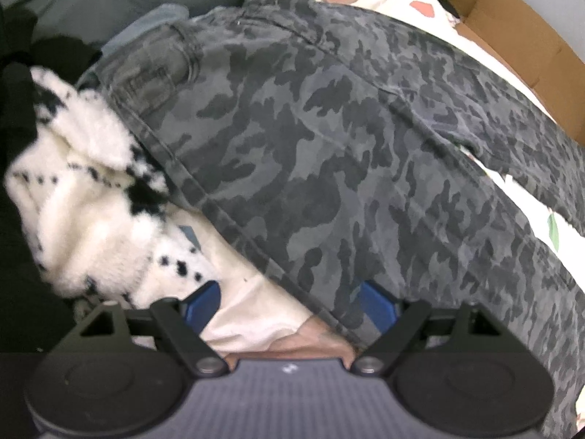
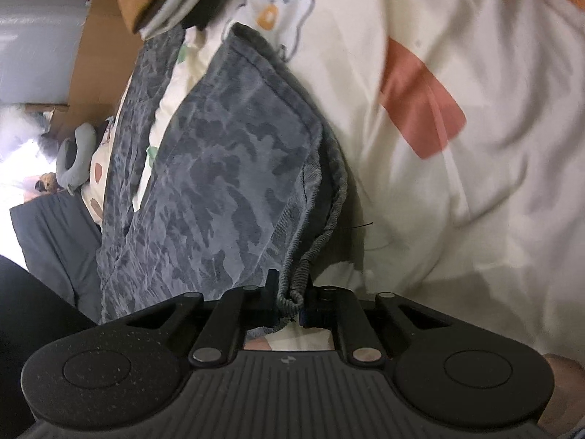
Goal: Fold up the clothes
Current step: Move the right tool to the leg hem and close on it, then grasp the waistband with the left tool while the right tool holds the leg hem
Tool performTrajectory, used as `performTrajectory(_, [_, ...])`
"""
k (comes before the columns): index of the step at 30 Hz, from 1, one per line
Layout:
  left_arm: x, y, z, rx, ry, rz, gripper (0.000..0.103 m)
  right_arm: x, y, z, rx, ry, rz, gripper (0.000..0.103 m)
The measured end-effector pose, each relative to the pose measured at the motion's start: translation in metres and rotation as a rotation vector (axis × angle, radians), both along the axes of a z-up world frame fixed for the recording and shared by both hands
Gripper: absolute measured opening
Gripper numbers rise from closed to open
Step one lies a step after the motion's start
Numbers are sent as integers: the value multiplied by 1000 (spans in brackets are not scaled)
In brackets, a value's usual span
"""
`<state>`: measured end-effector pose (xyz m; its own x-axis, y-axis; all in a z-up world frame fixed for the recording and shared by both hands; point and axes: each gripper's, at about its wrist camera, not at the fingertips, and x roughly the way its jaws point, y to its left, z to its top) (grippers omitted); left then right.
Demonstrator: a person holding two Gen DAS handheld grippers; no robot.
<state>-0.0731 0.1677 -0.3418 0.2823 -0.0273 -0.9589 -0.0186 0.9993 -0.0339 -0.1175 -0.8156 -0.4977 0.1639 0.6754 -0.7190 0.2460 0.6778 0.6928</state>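
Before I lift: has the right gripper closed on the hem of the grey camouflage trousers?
Yes, the right gripper has its jaws pinched on the ribbed hem of the grey camouflage trousers.

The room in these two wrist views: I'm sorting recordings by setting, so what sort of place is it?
Probably a bedroom: camouflage trousers lie on a printed cream bedsheet, a fluffy white spotted garment is heaped beside them, and a cardboard box stands at the edge.

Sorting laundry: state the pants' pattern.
The pants are grey-and-black camouflage, clearest in the left wrist view.
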Motion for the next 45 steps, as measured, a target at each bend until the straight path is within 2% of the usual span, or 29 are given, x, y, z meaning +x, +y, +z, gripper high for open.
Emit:
performTrajectory(4, [1, 3, -19, -58, 25, 48, 84, 7, 4, 17, -25, -17, 23, 7])
performTrajectory(9, [2, 6, -40, -181, 31, 124, 79, 15, 8, 36, -98, -1, 58, 7])
performTrajectory(12, [3, 3, -52, -232, 44, 147, 77, 20, 10, 48, -119, 14, 57, 7])
performTrajectory(20, [3, -2, -78, -343, 62, 180, 71, 33, 14, 76, -170, -17, 80, 7])
performTrajectory(23, [4, 2, -84, -365, 69, 205, 56, 35, 14, 81, -187, -22, 86, 7])
performTrajectory(25, [5, 5, -88, -381, 74, 225, 42, 36, 14, 84, -194, -27, 85, 7])
performTrajectory(27, [5, 10, -88, -386, 69, 237, 37, 39, 15, 86, -199, -35, 84, 7])
performTrajectory(29, [4, 18, -88, -396, 53, 258, 37, 42, 15, 88, -199, -41, 79, 7])
performTrajectory(35, [3, 51, -92, -455, 17, 372, 37, 43, 18, 95, -214, -35, 88, 7])
performTrajectory(42, [0, 86, -100, -558, -52, 604, 37, 46, 22, 104, -229, -45, 90, 7])
performTrajectory(45, [0, 97, -105, -605, -85, 683, 30, 46, 23, 108, -235, -50, 95, 7])
